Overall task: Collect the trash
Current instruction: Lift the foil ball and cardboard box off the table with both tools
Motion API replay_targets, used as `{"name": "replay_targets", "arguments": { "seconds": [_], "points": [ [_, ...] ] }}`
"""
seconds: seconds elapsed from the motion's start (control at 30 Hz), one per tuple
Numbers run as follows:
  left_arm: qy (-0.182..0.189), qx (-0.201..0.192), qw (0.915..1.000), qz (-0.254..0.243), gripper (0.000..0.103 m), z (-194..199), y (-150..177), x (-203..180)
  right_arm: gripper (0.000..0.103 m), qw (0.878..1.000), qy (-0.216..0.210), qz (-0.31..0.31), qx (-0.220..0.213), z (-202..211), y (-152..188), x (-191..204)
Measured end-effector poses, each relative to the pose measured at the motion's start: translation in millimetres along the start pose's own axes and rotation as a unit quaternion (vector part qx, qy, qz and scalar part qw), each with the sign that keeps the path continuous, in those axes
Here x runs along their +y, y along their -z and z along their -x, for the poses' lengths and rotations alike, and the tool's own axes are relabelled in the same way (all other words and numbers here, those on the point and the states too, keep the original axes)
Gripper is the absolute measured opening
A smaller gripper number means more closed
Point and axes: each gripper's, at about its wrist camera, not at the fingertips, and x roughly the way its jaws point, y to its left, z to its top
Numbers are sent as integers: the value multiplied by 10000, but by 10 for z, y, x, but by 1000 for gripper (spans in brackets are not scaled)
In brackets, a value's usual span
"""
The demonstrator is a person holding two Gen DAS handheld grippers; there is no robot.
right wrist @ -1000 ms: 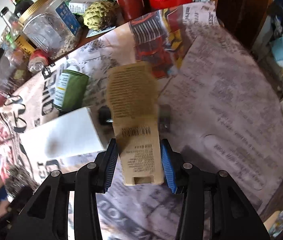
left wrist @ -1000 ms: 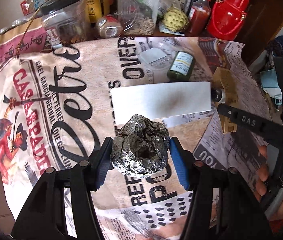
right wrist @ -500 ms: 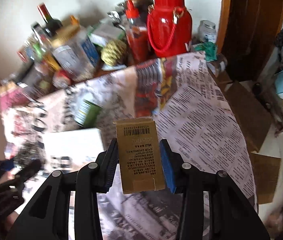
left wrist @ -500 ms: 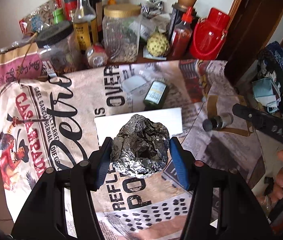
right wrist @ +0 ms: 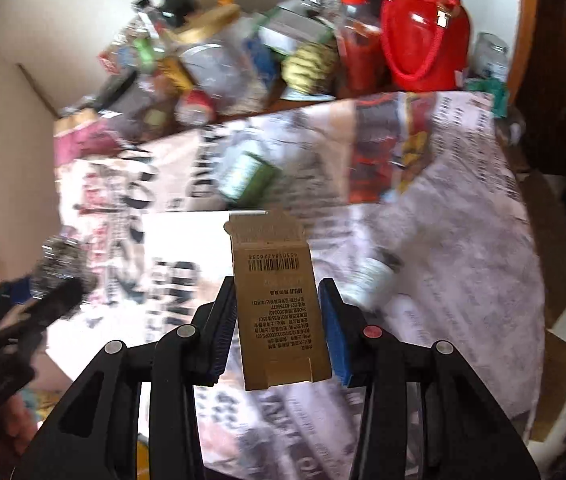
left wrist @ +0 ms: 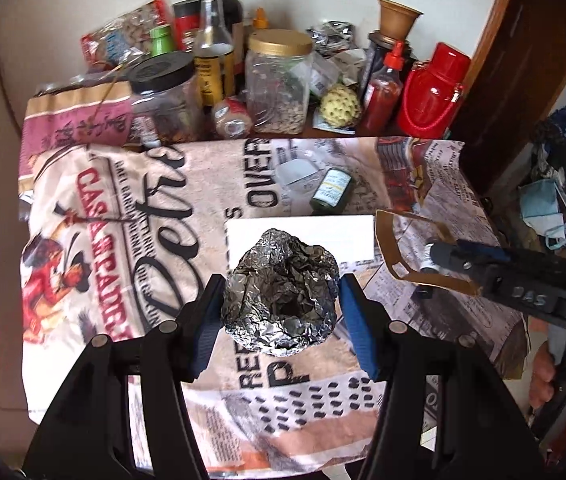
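Observation:
My left gripper (left wrist: 281, 312) is shut on a crumpled ball of aluminium foil (left wrist: 281, 304) and holds it above the newspaper-covered table (left wrist: 131, 208). My right gripper (right wrist: 279, 324) is shut on a flat brown cardboard package (right wrist: 279, 308) with a barcode, held above the table. The right gripper and its cardboard (left wrist: 407, 252) show at the right in the left wrist view. The left gripper with the foil ball (right wrist: 57, 272) shows blurred at the left in the right wrist view.
On the table lie a white sheet of paper (left wrist: 323, 232), a small green bottle (left wrist: 331, 192) and a small vial (left wrist: 429, 256). Jars, bottles, a red sauce bottle (left wrist: 381, 92) and a red flask (left wrist: 431, 92) crowd the back edge. A dark wooden door frame (left wrist: 523, 60) stands right.
Both grippers have risen and drawn back from the table with their loads, so more of the table and back wall shows. The right gripper's cardboard lifted off the surface.

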Motion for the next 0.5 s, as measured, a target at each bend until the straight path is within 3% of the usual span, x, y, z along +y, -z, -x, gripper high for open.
{"name": "replay_targets", "arguments": {
  "seconds": [0.27, 0.5],
  "points": [
    [-231, -272, 9986, 389, 57, 331, 130, -40, 37, 9967, 28, 638, -494, 351, -37, 238],
    [-510, -783, 9932, 698, 57, 809, 356, -440, 37, 9899, 161, 1113, -860, 886, 87, 125]
  ]
}}
